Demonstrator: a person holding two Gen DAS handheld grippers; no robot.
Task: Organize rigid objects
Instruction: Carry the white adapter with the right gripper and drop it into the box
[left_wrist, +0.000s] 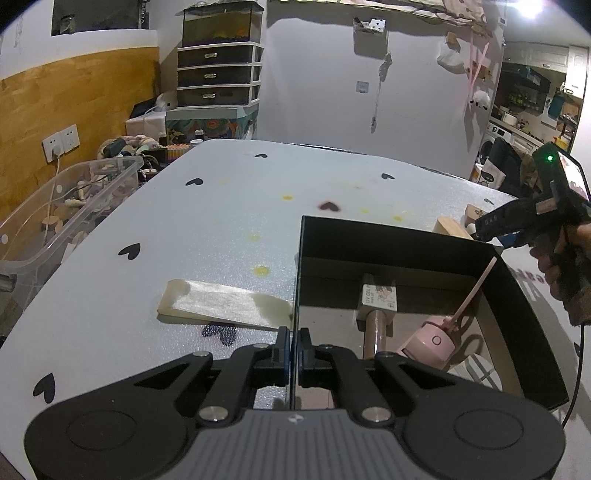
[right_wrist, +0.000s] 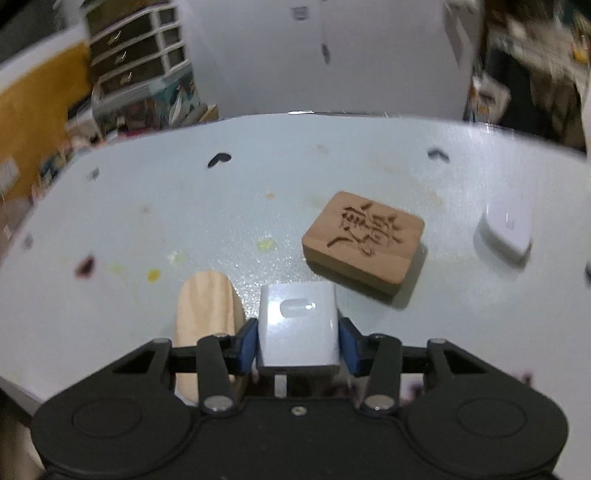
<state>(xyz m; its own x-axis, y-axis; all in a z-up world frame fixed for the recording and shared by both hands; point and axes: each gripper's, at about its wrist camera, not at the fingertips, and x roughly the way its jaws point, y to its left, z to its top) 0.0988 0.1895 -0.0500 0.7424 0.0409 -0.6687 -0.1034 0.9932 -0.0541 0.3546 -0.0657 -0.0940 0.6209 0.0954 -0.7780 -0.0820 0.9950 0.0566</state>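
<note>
We are holding the box (left_wrist: 406, 243) steady with the left gripper (left_wrist: 294, 354): its jaws are pinched fully together on the thin black side wall, which rises straight up between the pads. That grip is keeping the box from sliding while things are dropped in. Left of the wall a pale wooden slab (left_wrist: 225, 304) is lying flat on the table (left_wrist: 166, 221), not yet sorted. Inside the box a labelled bottle (left_wrist: 376, 310) is lying on the floor, and beside it a pink gadget (left_wrist: 430, 341) with a thin stick leaning up against the right wall.

Moving right, past the box's far corner, we are working with the right gripper (right_wrist: 297, 341). Its jaws are set narrow around a white cube (right_wrist: 297, 326) standing on the table; the left pad looks to be pressing its side, while the right one seems just off it, so we judge the grip nearly made. A rounded wooden piece (right_wrist: 205, 306) is lying just beside the cube on the left. Further right a carved wooden block (right_wrist: 364, 242) is resting flat, and well apart from it a white puck (right_wrist: 504, 230), blurred. These, we reckon, are waiting their turn for the box.
</note>
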